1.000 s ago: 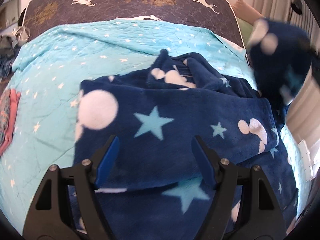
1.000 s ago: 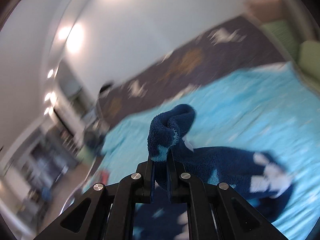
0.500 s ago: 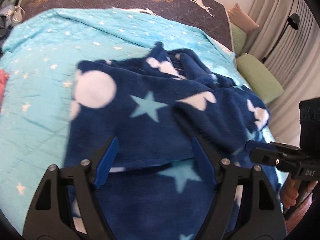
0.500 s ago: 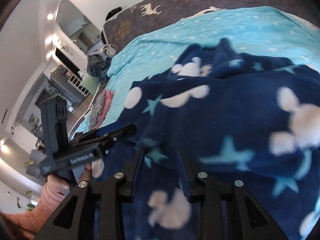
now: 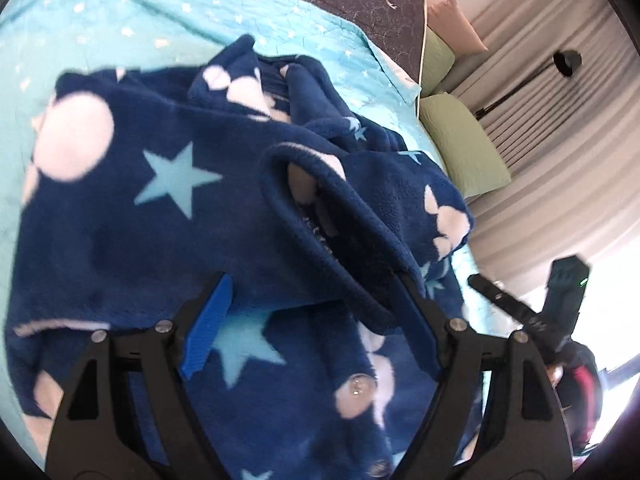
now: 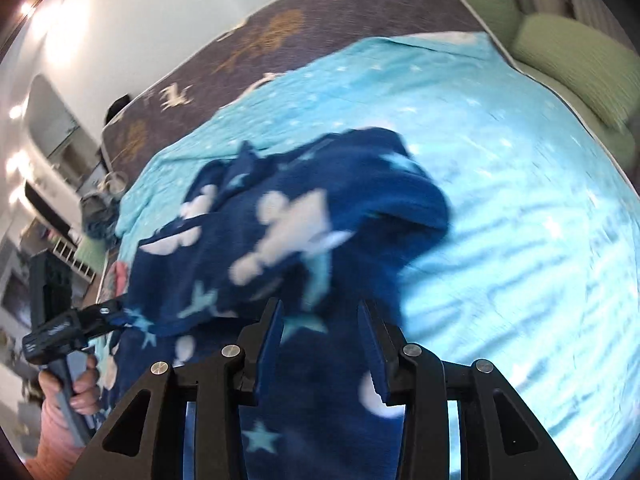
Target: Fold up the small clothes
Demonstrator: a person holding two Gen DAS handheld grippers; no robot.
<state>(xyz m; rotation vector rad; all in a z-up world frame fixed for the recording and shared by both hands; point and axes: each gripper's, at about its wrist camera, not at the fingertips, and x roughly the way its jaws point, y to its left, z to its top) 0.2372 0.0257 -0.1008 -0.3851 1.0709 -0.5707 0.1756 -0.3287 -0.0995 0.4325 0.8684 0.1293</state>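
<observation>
A navy fleece garment with pale stars and white mouse-head shapes lies rumpled on the turquoise bedspread. My left gripper is open low over its near part, a folded sleeve edge lying between the fingers and over the right one. My right gripper is open over the garment near its right edge, holding nothing. The right gripper also shows at the right edge of the left wrist view. The left gripper shows in the right wrist view.
Green pillows lie beside the bed on the right. A dark deer-print cover runs along the bed's far side. Folded pinkish clothes sit at the bed's left edge. Curtains and a lamp stand at the right.
My right gripper let go of the sleeve it held aloft; the sleeve now lies folded across the garment. Both grippers have dropped closer to the fabric, the left shifting right.
</observation>
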